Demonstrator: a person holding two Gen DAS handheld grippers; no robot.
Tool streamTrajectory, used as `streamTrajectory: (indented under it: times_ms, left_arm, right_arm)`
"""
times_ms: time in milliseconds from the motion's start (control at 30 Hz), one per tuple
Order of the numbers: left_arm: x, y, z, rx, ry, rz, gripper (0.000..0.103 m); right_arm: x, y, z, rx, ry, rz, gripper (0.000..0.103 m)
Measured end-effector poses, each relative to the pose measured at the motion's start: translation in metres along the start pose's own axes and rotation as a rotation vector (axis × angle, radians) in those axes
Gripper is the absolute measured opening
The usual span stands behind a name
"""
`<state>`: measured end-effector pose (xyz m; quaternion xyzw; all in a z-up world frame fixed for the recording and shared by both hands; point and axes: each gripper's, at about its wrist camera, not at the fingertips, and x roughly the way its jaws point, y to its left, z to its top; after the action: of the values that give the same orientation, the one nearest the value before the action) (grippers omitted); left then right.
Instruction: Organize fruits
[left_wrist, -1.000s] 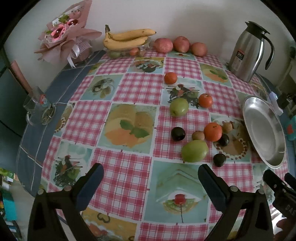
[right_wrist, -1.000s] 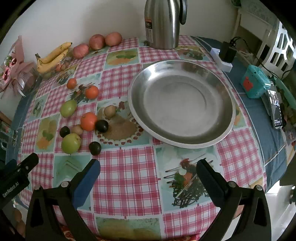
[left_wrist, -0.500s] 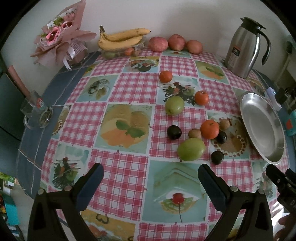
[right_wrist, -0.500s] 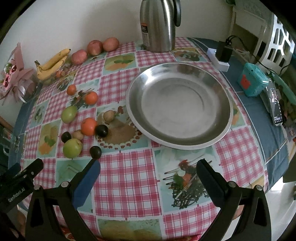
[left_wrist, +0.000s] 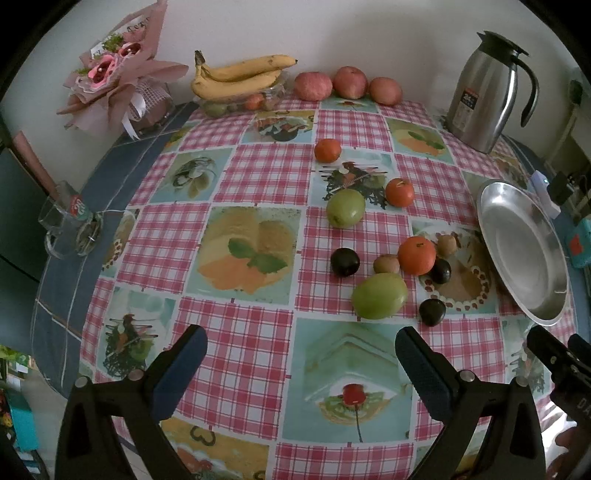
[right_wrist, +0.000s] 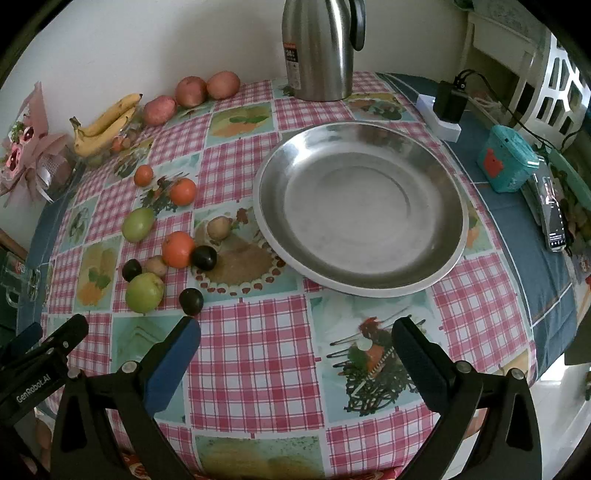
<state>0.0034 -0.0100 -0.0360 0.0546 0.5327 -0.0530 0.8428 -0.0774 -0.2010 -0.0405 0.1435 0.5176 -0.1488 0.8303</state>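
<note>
Loose fruit lies on the checked tablecloth: a large green fruit (left_wrist: 379, 296), a second green one (left_wrist: 345, 208), three oranges, the nearest (left_wrist: 416, 255), dark plums such as one (left_wrist: 431, 312), and small brown kiwis (left_wrist: 386, 263). The empty steel plate (left_wrist: 517, 236) sits to their right, and fills the middle of the right wrist view (right_wrist: 450, 258). My left gripper (left_wrist: 301, 341) is open and empty, above the cloth short of the fruit. My right gripper (right_wrist: 295, 332) is open and empty in front of the plate; a plum (right_wrist: 191, 301) lies just beyond its left finger.
Bananas (left_wrist: 236, 79) and three red apples (left_wrist: 349, 83) line the back wall. A steel thermos jug (left_wrist: 480, 92) stands back right. A pink bouquet (left_wrist: 114, 85) and a glass mug (left_wrist: 66, 229) are at the left; a teal box (right_wrist: 506, 162), charger and phone at the right.
Both grippers have drifted slightly nearer the table; the fruit and plate sit a little lower and closer in view. Both jaws stay open. No fruit moved.
</note>
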Motion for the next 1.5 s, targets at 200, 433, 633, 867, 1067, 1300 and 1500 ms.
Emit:
streamTrajectory:
  times_ms: [200,433,633,867,1067,1300,1500]
  left_arm:
    - [0.0007,-0.0001,0.0001,0.000,0.002,-0.001,0.103]
    - [0.0015,-0.0001,-0.0009,-0.001,0.004,-0.003,0.103]
    - [0.0018,-0.0001,-0.0010,-0.002,0.005,-0.003,0.103]
    - [0.0033,-0.0024,-0.0016,-0.003,0.009,-0.007,0.103]
    - [0.0033,-0.0006,-0.0013,-0.008,0.016,-0.016,0.103]
    - [0.0031,0.0010,-0.0011,-0.011,0.018,-0.025,0.103]
    - [0.0084,0.0028,0.0066,-0.037,0.053,-0.059,0.103]
  right_arm:
    - [0.0023,-0.0005,-0.0003,0.001,0.013,0.004,0.103]
    - [0.0036,-0.0004,-0.0002,-0.001,0.016,0.003,0.103]
    - [0.0040,-0.0003,-0.0007,-0.001,0.018,0.002,0.103]
    - [0.0044,-0.0002,-0.0004,-0.002,0.023,0.001,0.103]
    - [0.0054,-0.0007,-0.0011,-0.001,0.024,0.000,0.103]
    - [0.0066,-0.0009,-0.0021,-0.003,0.027,-0.002,0.103]
    - [0.0076,0.0010,-0.0018,-0.003,0.032,-0.006,0.103]
